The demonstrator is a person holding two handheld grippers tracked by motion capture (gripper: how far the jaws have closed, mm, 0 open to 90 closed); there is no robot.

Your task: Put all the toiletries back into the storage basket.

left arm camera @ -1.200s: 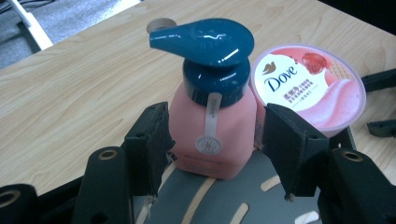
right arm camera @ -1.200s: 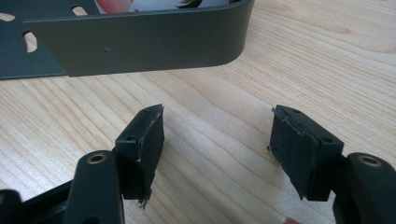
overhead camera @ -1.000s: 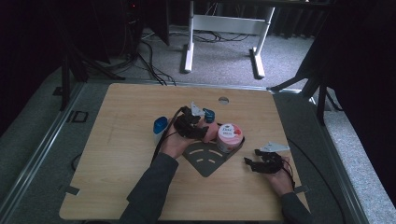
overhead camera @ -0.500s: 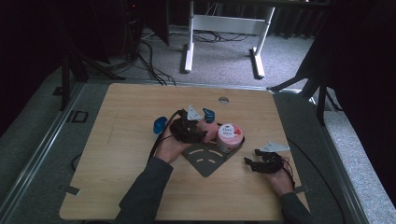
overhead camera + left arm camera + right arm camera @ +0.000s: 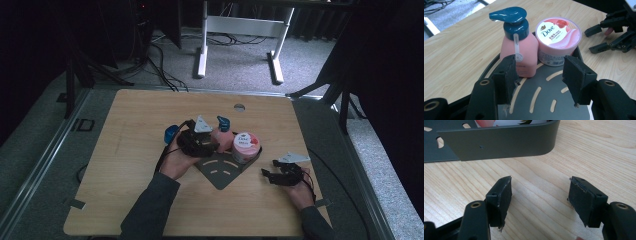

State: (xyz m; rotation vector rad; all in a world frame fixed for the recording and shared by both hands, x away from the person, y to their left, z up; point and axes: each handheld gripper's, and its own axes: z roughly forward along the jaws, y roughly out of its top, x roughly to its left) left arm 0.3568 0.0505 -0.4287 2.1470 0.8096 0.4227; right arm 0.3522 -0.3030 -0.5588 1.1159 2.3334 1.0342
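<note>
- The high view takes in the whole light wooden table [image 5: 140,150], with a dark grey three-cornered metal tray [image 5: 220,170] with pale slots lying near its middle, a person's forearms coming in from below, and a small blue round thing [image 5: 171,133] just beyond the left gripper [image 5: 212,146], too small to identify.
- In that view the pink pump bottle with a dark teal pump head [image 5: 222,135] and the round pink tub with a printed lid [image 5: 246,146] stand side by side at the tray's far corner.
- The left gripper view brings them close: the bottle [image 5: 518,47] and tub [image 5: 558,40] stand upright on the tray [image 5: 544,100], touching or nearly so, just beyond the jaws.
- The left gripper [image 5: 539,72] has its jaws parted over the bare tray, pressing on nothing.
- On the tub's lid the word "Dove" can be read; the smaller print under it is too fine to read, as is the bottle's white strip label.
- The right gripper [image 5: 272,176] rests on the table near the tray's right side, well apart from the bottle.
- The right gripper view shows its jaws [image 5: 539,200] standing wide over bare wood, with the tray's dark rounded rim [image 5: 499,142] just ahead.
</note>
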